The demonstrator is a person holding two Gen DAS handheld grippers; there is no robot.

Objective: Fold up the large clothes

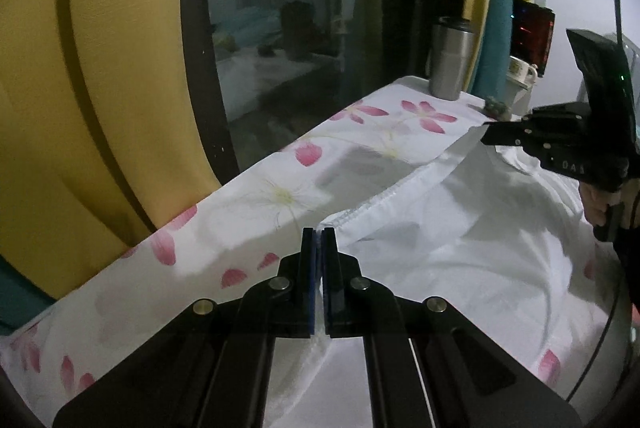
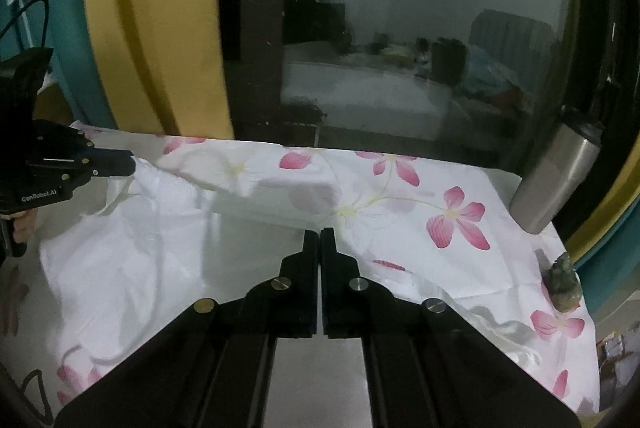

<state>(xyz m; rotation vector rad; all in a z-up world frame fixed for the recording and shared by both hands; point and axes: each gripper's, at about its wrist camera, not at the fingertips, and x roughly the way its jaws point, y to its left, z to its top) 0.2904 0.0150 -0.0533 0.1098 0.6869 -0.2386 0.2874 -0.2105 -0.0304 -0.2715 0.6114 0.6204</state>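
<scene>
The fold has barely begun: each clenched hand-held gripper, left (image 1: 319, 233) and right (image 2: 320, 233), pinches the white garment's (image 1: 460, 248) hem above the flowered counter (image 2: 400, 188).

My large white garment of thin, shiny cloth (image 1: 460, 228) lies crumpled and creased across the flower-printed sheet, its stitched hem (image 1: 384, 194) drawn up into a taut ridge off the surface, while the rest sags in soft folds toward the near edge.
</scene>
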